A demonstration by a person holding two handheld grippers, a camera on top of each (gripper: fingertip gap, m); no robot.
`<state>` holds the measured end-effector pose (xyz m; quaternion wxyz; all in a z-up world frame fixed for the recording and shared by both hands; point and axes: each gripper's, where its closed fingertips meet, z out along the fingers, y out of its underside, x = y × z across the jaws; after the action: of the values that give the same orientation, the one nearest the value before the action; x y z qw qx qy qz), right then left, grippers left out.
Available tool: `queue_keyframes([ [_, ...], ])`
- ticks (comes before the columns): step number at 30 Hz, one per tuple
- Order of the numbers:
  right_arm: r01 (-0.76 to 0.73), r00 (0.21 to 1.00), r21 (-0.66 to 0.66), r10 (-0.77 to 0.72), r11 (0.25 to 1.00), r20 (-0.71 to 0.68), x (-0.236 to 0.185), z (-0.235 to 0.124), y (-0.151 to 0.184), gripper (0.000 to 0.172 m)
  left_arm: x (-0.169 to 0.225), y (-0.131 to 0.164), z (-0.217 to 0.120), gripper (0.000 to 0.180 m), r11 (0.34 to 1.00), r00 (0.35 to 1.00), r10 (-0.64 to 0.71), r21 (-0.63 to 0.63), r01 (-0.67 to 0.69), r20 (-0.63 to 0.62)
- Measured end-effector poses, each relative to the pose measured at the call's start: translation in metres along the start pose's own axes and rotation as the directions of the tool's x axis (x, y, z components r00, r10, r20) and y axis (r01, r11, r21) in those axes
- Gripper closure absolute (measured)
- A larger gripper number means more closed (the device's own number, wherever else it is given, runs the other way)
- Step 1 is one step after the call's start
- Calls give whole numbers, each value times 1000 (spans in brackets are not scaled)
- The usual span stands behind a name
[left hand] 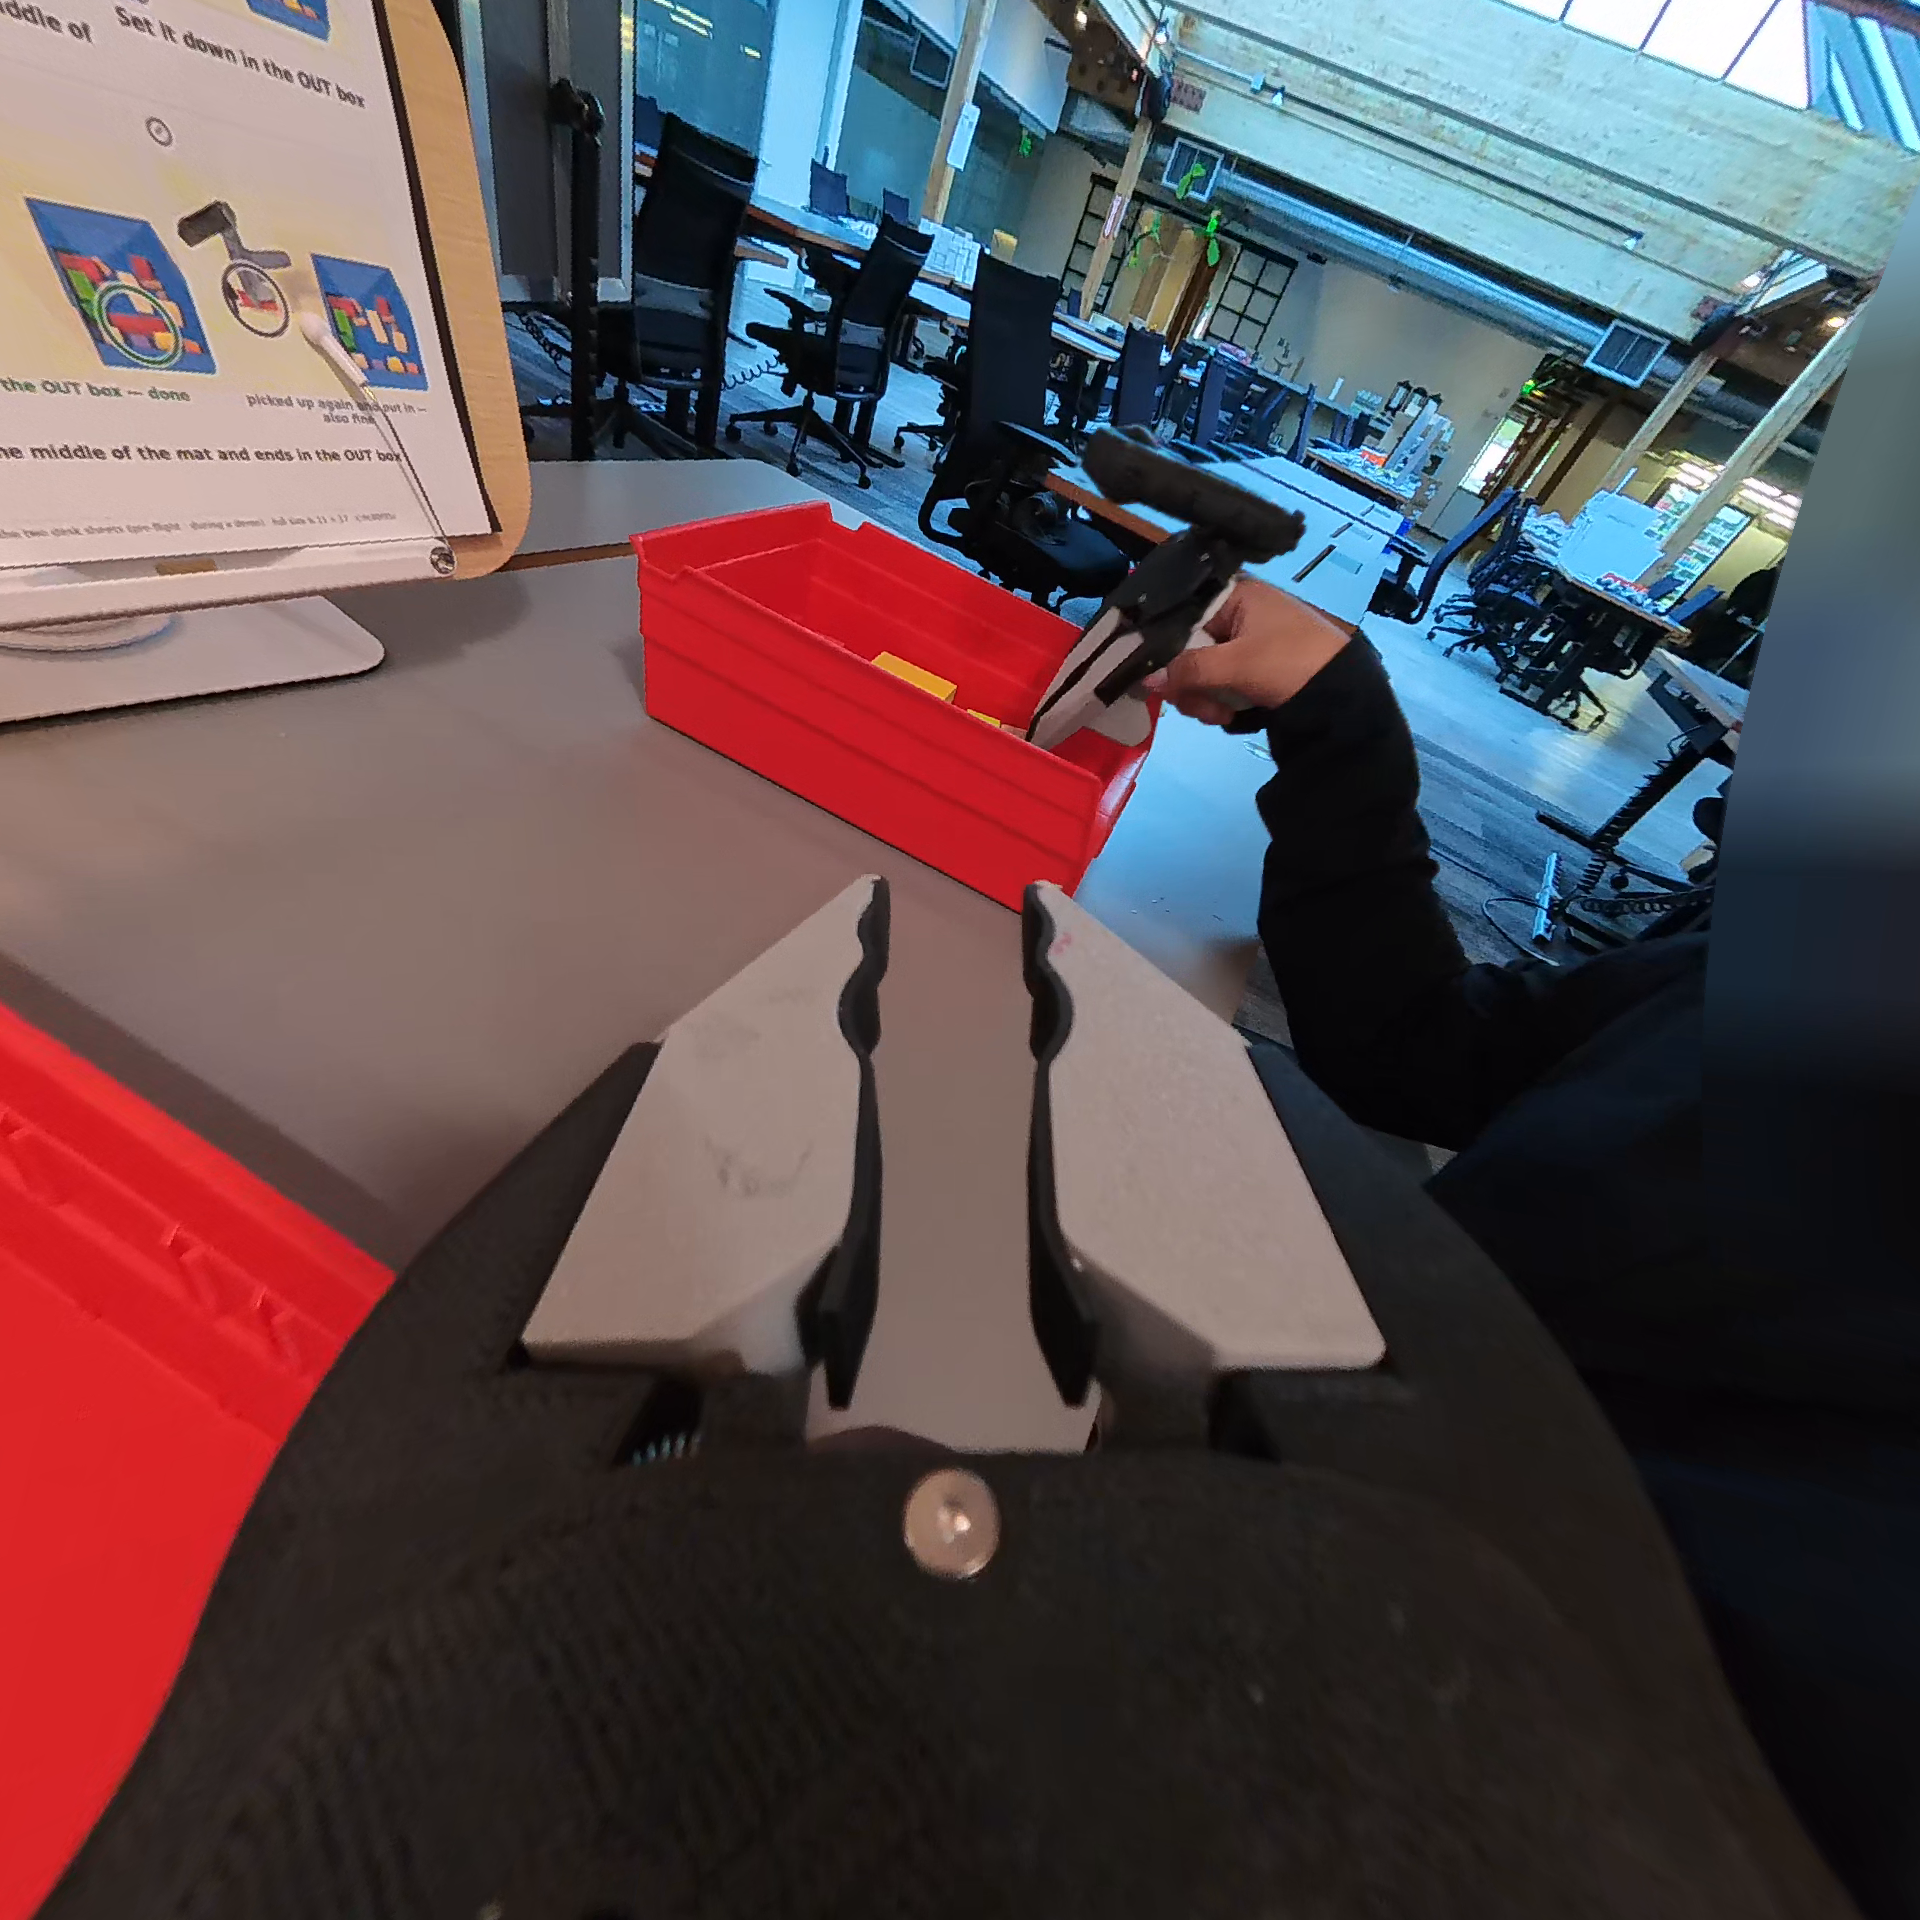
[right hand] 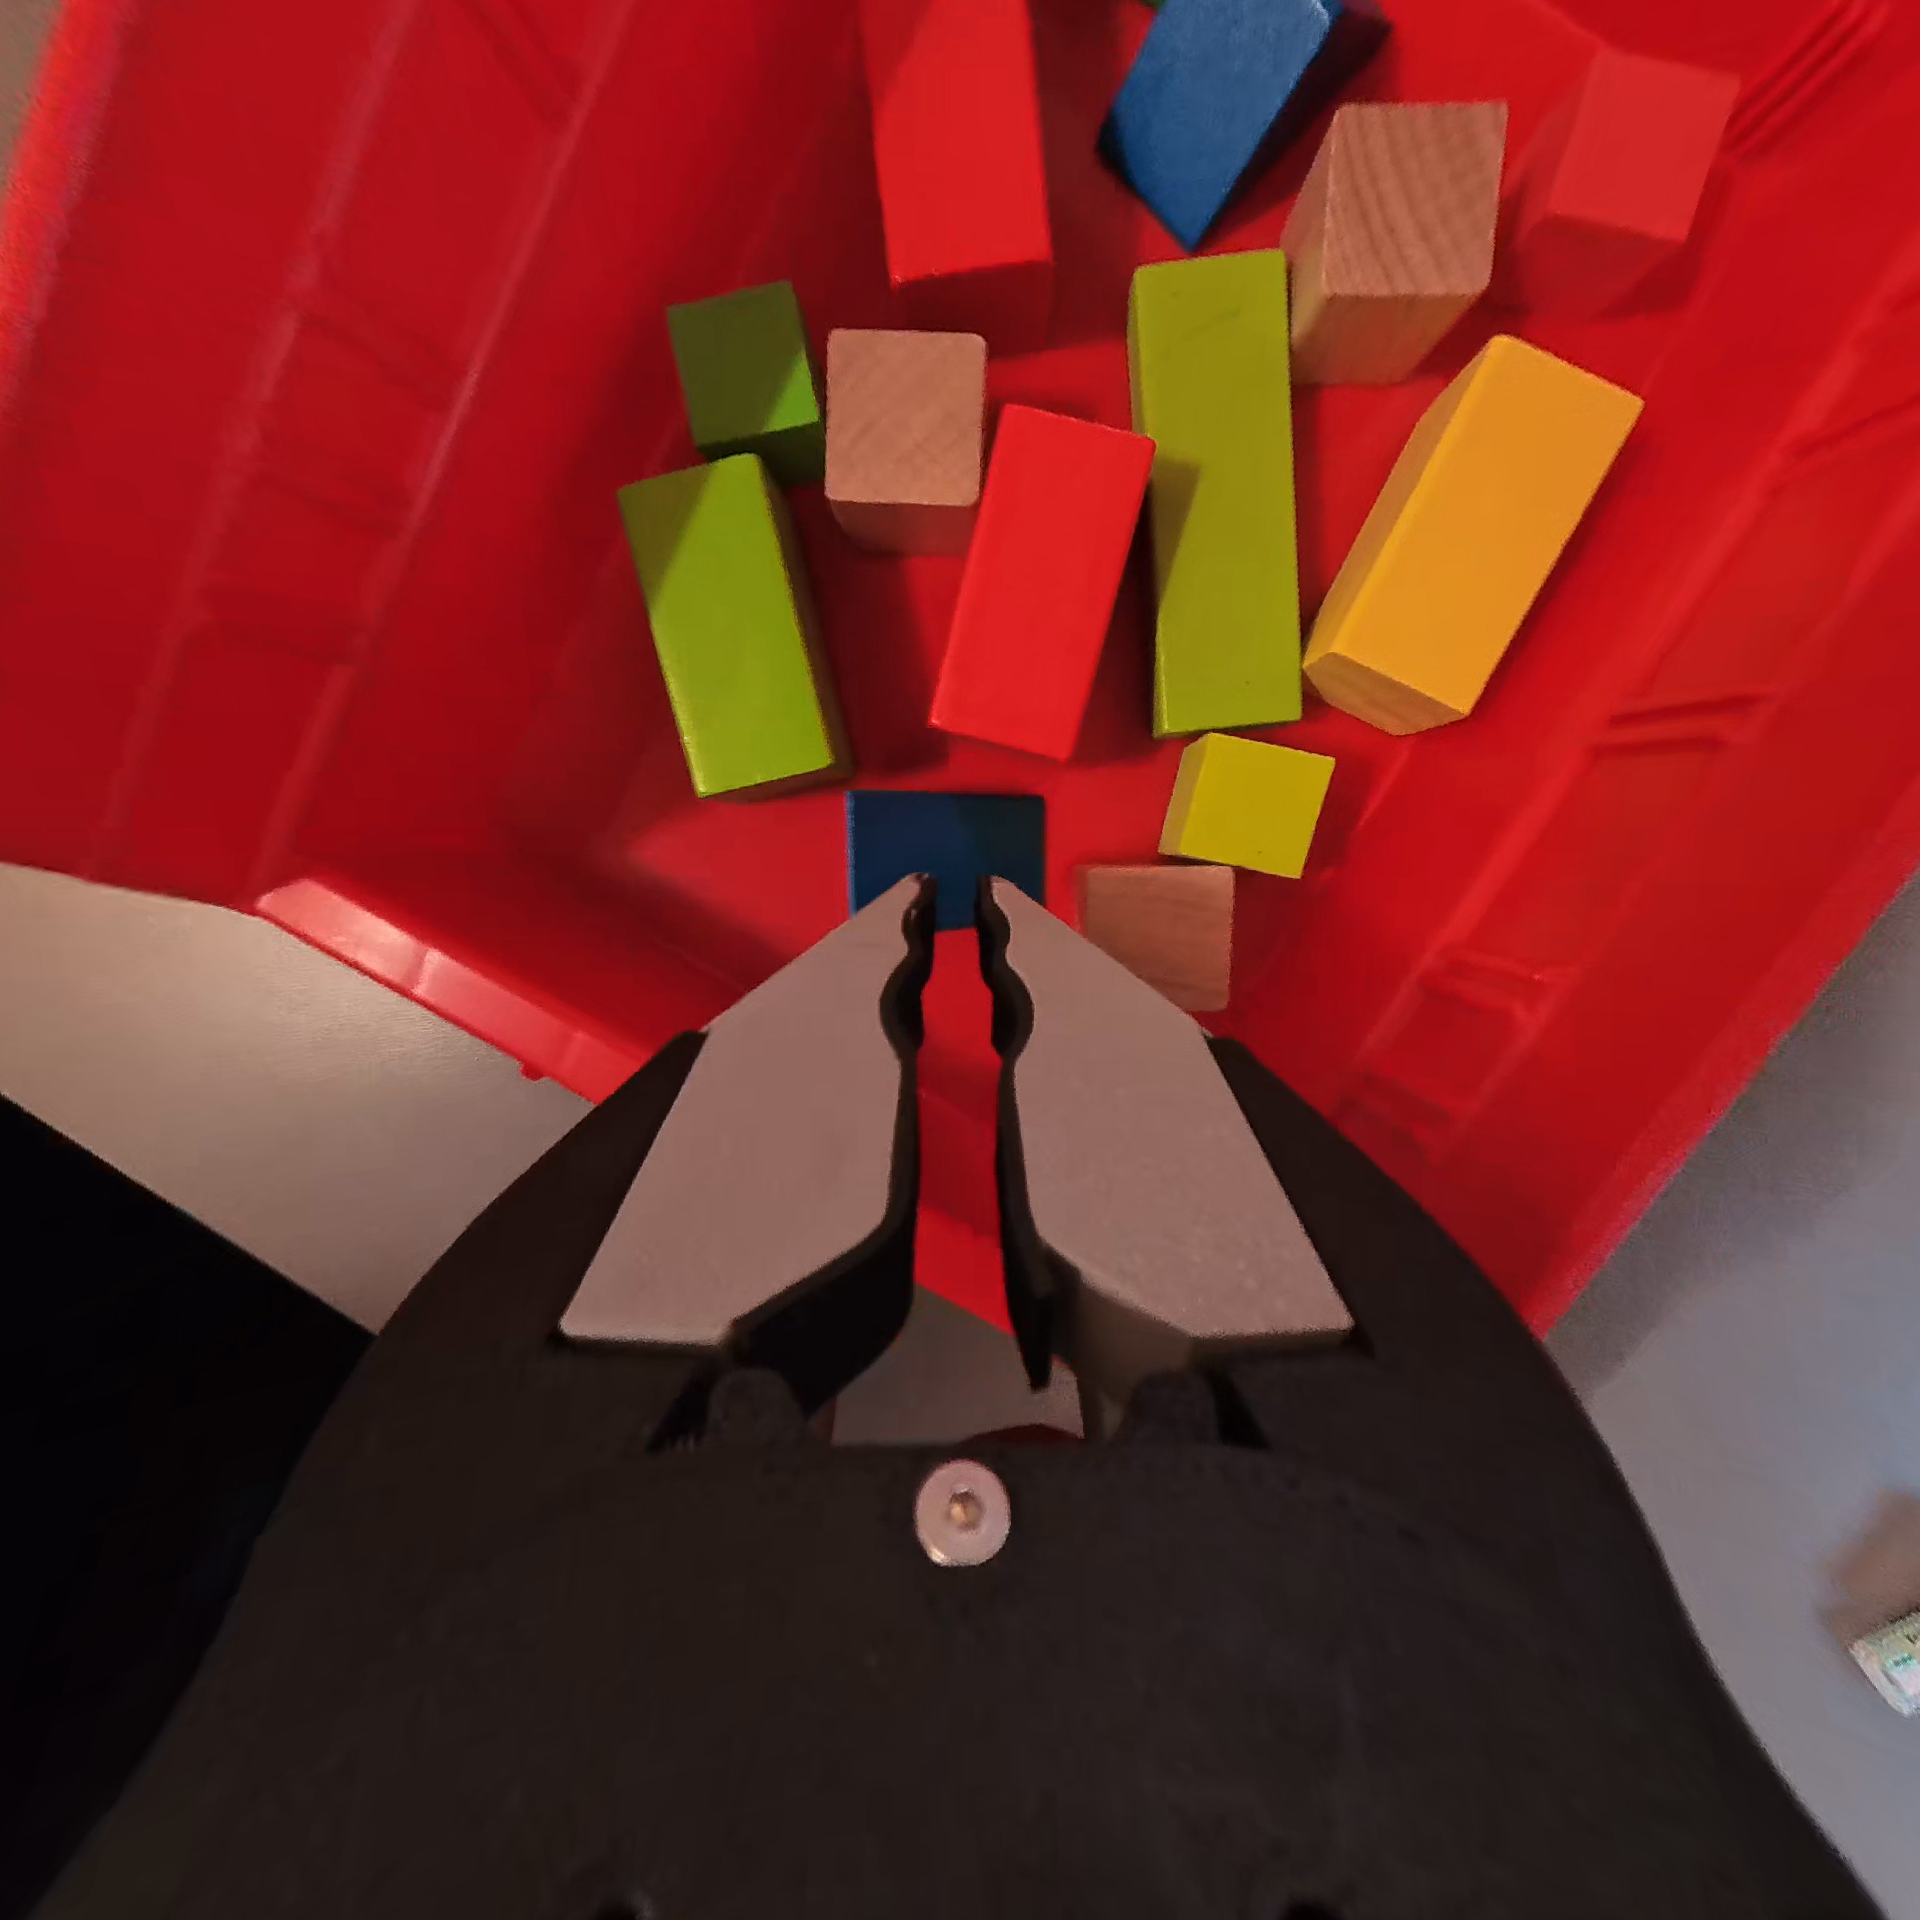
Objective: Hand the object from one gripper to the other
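Note:
My right gripper (right hand: pixel 956 883) is over the red bin (right hand: pixel 312 416), its fingers a narrow gap apart with nothing between them. A blue block (right hand: pixel 940 836) lies on the bin floor just under the fingertips. Several other blocks lie around it: a red one (right hand: pixel 1039 582), green ones (right hand: pixel 727 623), a yellow one (right hand: pixel 1475 530) and a plain wooden cube (right hand: pixel 904 436). In the left wrist view the right gripper (left hand: pixel 1081 707) dips into the bin (left hand: pixel 862 769). My left gripper (left hand: pixel 956 888) is open and empty above the grey table (left hand: pixel 416 883), short of the bin.
A second red bin (left hand: pixel 125 1351) is at the lower left. An instruction sheet on a stand (left hand: pixel 208 291) is at the back left of the table. A hand (left hand: pixel 1247 655) and dark sleeve hold the right gripper. An office with chairs lies beyond. Some 40 cm of space lies between my two pairs of fingers. The plain wooden cube (right hand: pixel 904 436) is about 8 cm from my right fingertips.

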<state>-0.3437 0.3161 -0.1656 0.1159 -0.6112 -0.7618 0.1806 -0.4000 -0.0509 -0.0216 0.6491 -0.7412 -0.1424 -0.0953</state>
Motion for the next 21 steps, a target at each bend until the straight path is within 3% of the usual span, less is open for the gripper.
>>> queue_keyframes([
  [7,85,992,36,-87,996,86,-32,-6,-7,146,2,2,1,159,1000,1000,2,-6,-2,-3],
  [9,75,996,-6,-74,997,40,-25,-1,-4,146,2,2,2,160,1000,1000,3,-7,-3,-2],
  [12,39,999,-57,-40,998,-13,-13,9,-1,162,3,2,2,160,1000,1000,3,-7,-3,-2],
  [21,13,999,-115,-17,993,-36,-7,20,4,154,3,2,1,160,1000,1000,1,-5,-1,-4],
])
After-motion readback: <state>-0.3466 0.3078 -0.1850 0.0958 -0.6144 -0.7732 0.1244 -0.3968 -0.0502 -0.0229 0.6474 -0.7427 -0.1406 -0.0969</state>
